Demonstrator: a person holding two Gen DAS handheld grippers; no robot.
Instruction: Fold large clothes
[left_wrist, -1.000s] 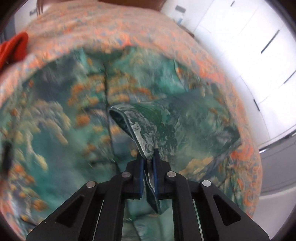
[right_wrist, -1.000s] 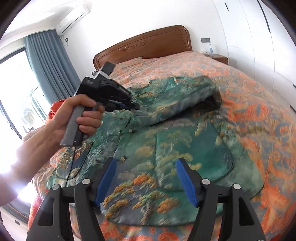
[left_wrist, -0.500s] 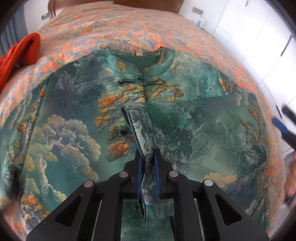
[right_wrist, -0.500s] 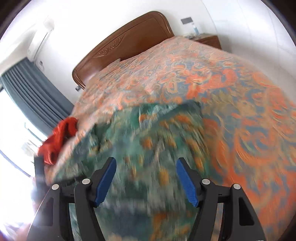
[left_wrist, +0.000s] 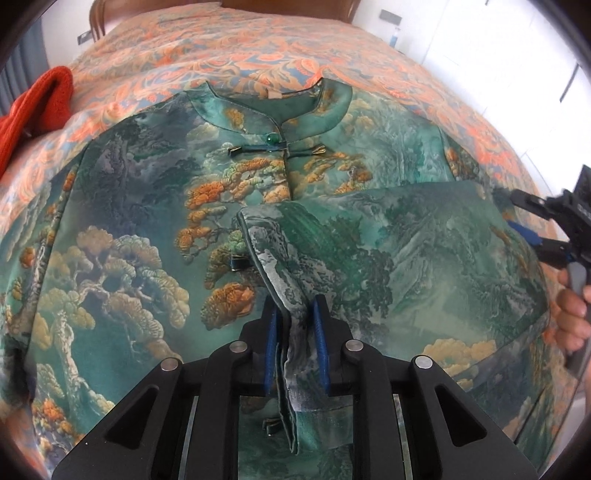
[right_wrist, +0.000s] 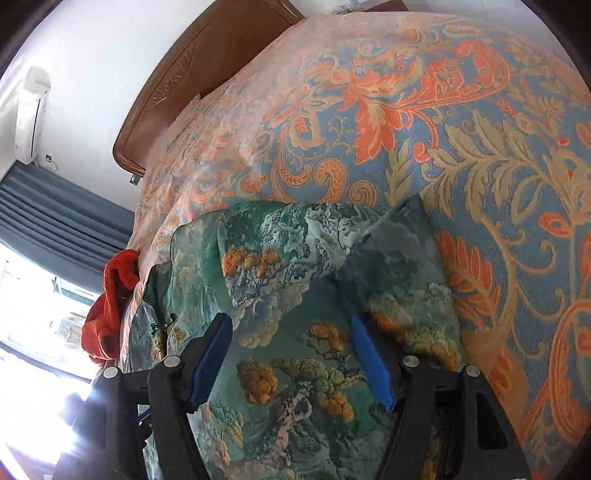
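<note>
Spread flat on bed (left_wrist: 280, 40): green jacket (left_wrist: 122, 236), collar toward headboard (right_wrist: 207, 70), hem cut off below. Left hand-held gripper (left_wrist: 294, 325) pinching folded sleeve cuff. Right hand-held gripper (right_wrist: 291, 354) spread wide above jacket.

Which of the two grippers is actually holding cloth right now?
The left gripper: its blue-padded jaws pinch a folded edge of the green landscape-print jacket. The right gripper hovers over the jacket with jaws spread, holding nothing.
</note>
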